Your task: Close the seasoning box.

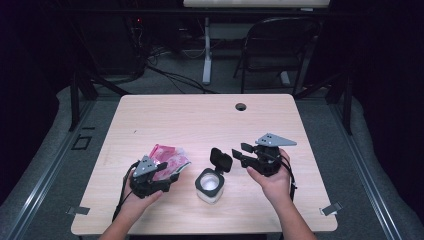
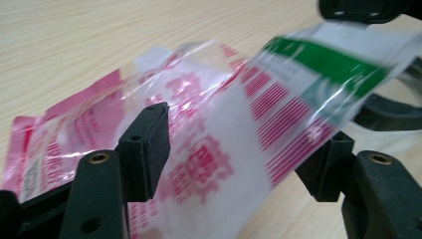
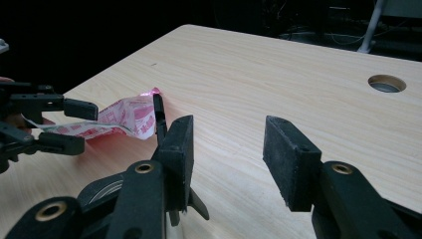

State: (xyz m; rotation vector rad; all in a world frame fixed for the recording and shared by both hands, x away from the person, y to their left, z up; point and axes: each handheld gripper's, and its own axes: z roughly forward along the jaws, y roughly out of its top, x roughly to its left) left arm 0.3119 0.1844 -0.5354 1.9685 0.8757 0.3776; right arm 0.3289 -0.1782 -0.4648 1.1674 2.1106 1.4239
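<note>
A pink, red and white plastic packet lies at the table's front left, reaching between the jaws of my left gripper. In the left gripper view the packet slants across the gap of the left gripper, whose pads stand wide and do not squeeze it. A white container stands at front centre, its black flip lid raised. Just right of that lid, my right gripper is open and holds nothing. In the right gripper view, the right gripper faces bare wood, with the lid's edge and the packet at left.
The wooden table has a round cable hole near its far edge. A dark folding chair and a white table leg stand beyond it. The far half of the tabletop is bare wood.
</note>
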